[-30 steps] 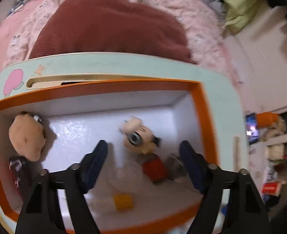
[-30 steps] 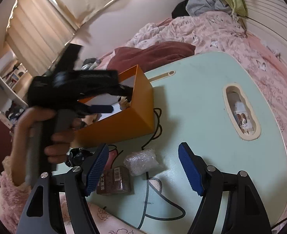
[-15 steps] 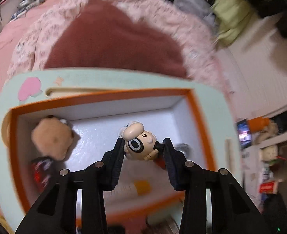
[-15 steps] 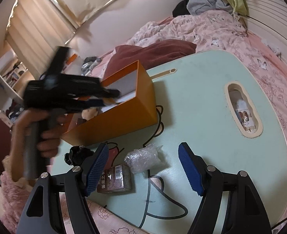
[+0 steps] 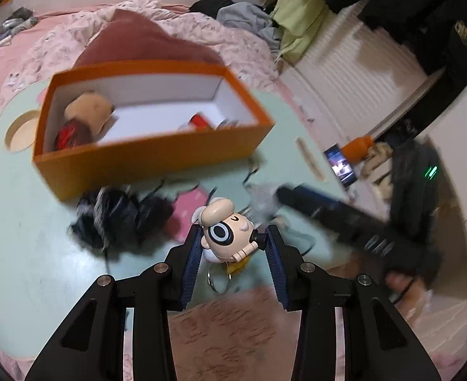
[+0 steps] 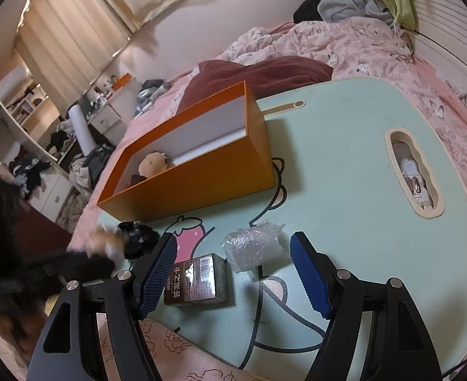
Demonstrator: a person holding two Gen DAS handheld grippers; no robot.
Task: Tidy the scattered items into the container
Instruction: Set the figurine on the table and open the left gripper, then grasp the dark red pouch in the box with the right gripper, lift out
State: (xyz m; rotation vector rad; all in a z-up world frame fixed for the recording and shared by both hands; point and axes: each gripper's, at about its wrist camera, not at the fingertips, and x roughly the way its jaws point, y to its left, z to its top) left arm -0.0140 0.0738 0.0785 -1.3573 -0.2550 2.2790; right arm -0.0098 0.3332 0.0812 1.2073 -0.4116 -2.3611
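Bare tabletop (image 6: 344,165) right of box (image 6: 201,187); left gripper (image 5: 233,247) clamps figurine (image 5: 225,233), right gripper (image 6: 233,273) wide.

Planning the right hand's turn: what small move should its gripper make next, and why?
Probably lower and close on the bubble wrap: it lies loose on the table outside the orange box, just ahead between the right gripper's open jaws.
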